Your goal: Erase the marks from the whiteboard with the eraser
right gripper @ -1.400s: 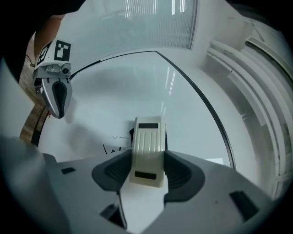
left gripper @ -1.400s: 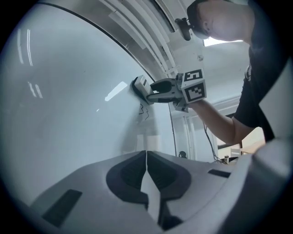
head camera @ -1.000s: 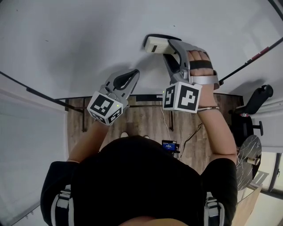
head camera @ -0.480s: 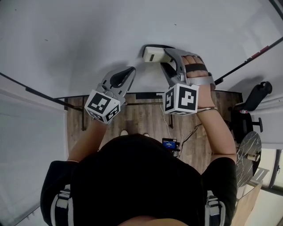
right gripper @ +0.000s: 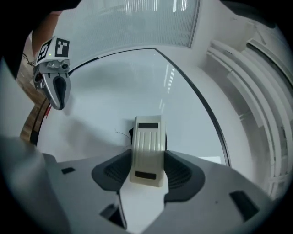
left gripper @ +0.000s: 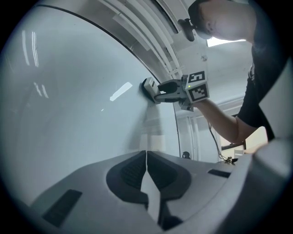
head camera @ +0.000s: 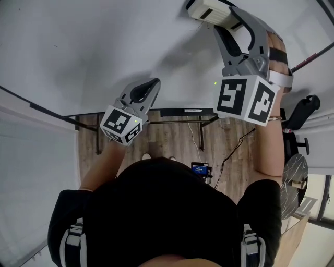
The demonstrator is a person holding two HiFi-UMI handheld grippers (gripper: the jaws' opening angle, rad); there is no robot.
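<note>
The whiteboard (head camera: 78,47) fills the upper part of the head view. My right gripper (head camera: 222,21) is shut on a cream eraser (head camera: 206,10) with a dark felt underside, pressed against the board near the top right. In the right gripper view the eraser (right gripper: 147,148) sits between the jaws, and a thin faint mark (right gripper: 121,133) shows on the whiteboard (right gripper: 114,91) just left of it. My left gripper (head camera: 148,88) is shut on nothing and points at the board lower down. The left gripper view shows the right gripper (left gripper: 171,89) holding the eraser (left gripper: 147,87) to the whiteboard (left gripper: 68,105).
The board's dark frame edge (head camera: 31,104) runs along its lower side. Below it lie a wooden floor (head camera: 172,141), cables and a small device (head camera: 199,170). An office chair (head camera: 300,117) stands at the right.
My right gripper has slid the eraser up the board and to the right. The left gripper has hardly moved.
</note>
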